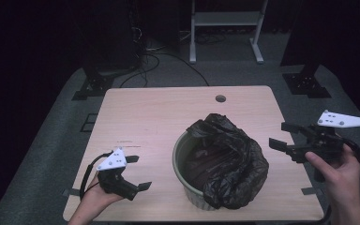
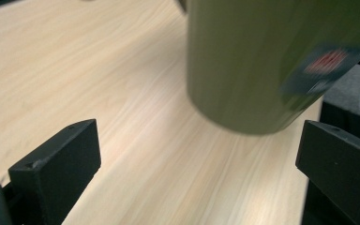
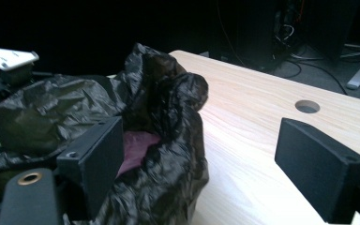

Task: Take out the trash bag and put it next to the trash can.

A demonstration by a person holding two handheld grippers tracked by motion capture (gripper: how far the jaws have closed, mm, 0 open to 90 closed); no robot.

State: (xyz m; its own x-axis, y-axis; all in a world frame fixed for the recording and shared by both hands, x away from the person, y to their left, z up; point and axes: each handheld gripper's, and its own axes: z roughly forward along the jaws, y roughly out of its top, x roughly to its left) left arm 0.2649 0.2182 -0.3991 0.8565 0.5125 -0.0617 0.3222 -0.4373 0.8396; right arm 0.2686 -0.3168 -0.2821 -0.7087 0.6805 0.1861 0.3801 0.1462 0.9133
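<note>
One table (image 1: 136, 112), with one round hole (image 1: 221, 98) in its top. One green bin (image 1: 187, 180), lined with one black bag (image 1: 236, 159). Two grippers: left gripper (image 1: 136, 172) and right gripper (image 1: 281, 136), each with two jaws and one grey plate, each in one hand. One white frame (image 1: 227, 18) on the floor beyond the table.

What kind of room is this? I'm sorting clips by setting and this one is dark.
Probably a lab or recording workspace, not a home: a bare wooden table with a cable hole, tangled cables on grey carpet, and a white equipment frame behind. A green bin with a black bag stands on the table.
</note>
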